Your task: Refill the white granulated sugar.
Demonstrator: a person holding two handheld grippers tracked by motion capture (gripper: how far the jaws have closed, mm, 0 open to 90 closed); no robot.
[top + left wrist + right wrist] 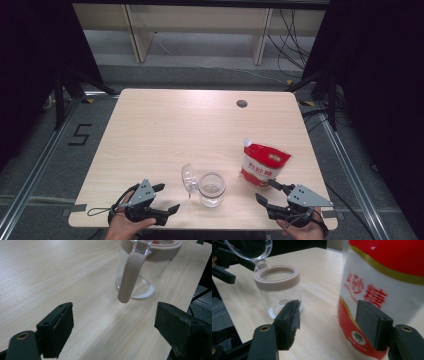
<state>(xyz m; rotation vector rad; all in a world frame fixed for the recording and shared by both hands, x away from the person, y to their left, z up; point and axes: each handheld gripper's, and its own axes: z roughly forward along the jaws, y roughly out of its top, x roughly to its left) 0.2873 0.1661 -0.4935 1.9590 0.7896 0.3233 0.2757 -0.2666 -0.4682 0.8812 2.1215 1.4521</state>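
High view: a glass jar point(212, 188) stands near the front edge of the table point(165, 125), its hinged clear lid point(188, 178) swung open to the left. A red and white pouch point(263, 163) with a spout at its top stands just to the right of the jar and slightly farther back. The left gripper point(165, 197) rests at the front left, near the jar but apart from it. The right gripper point(269, 191) sits at the front right, pointed at the pouch's lower edge.

Left gripper view: jaws spread wide, nothing between them. The jar point(146, 267) stands ahead; its pinkish collar is on and its clasp point(129, 277) hangs loose down the side. A thin white residue shows at the jar's bottom; otherwise it looks empty.

Right gripper view: jaws spread, with the pouch point(384, 287) ahead of the right-hand pad. Contact cannot be confirmed; no pinch is evident. The jar point(279, 288) stands to the left with its lid point(253, 248) raised.

Assessment: the work in hand appears to be filling the jar from the pouch. Done so far: jar opened and clear to receive. Outstanding: grasping the pouch, opening its spout if capped (not discernible), pouring, then closing the lid and clasp. Judged to be at an early stage, with the pouch approach under way.
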